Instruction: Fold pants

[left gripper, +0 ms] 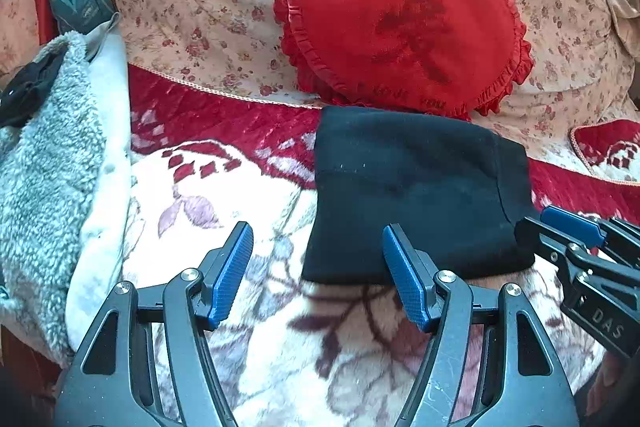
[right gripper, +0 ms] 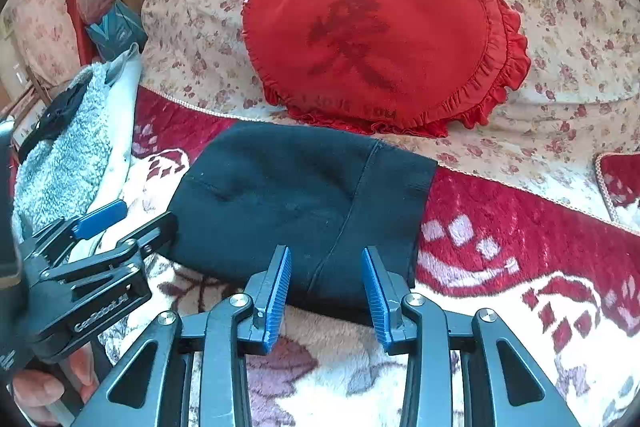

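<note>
The black pants (left gripper: 416, 195) lie folded into a compact rectangle on the red and white floral blanket (left gripper: 224, 187), just in front of a red heart cushion. My left gripper (left gripper: 317, 231) hovers open over the fold's near left corner, nothing between its blue pads. In the right wrist view the pants (right gripper: 296, 199) fill the middle. My right gripper (right gripper: 326, 253) stands open above their near edge, its pads apart and pressing on nothing. The left gripper (right gripper: 128, 221) shows at the fold's left end, and the right gripper (left gripper: 572, 227) at its right end.
A red heart-shaped cushion (right gripper: 372, 31) leans on a floral quilt (right gripper: 560, 27) behind the pants. A grey fleece garment (left gripper: 48, 171) is piled at the left. A person's hand (right gripper: 48, 387) holds the left gripper's handle. Clutter stands at the far left (left gripper: 80, 7).
</note>
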The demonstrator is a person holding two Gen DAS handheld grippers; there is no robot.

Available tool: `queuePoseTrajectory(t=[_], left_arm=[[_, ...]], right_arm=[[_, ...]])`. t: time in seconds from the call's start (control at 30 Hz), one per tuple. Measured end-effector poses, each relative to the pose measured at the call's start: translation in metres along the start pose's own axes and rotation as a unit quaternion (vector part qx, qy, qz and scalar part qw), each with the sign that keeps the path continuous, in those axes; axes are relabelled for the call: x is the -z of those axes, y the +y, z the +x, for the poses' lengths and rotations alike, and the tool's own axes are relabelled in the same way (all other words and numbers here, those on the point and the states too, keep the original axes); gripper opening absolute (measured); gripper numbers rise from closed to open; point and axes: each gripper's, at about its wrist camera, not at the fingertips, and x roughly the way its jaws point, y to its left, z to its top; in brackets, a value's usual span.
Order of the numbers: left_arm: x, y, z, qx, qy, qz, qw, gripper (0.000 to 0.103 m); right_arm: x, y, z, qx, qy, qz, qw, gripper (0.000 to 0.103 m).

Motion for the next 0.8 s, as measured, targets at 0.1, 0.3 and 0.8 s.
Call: queuePoseTrajectory(t=[0.1,0.3,0.8], left_arm=[[0.006,0.003,-0.009,-0.009,-0.002,0.001,1.0000,0.067],[0.015,0.007,-0.026,-0.014,-0.013,-0.004,0.9998,0.067],[0.022,0.001,-0.034,-0.003,-0.015,-0.001,0.9999,0.067]], right_arm=[[0.003,0.006,-0.008,-0.003,-0.003,0.001,1.000,0.036],[0.008,0.017,-0.017,-0.003,-0.003,-0.005,1.000,0.037],[0.017,0.016,-0.028,0.001,0.002,0.008,1.000,0.038]])
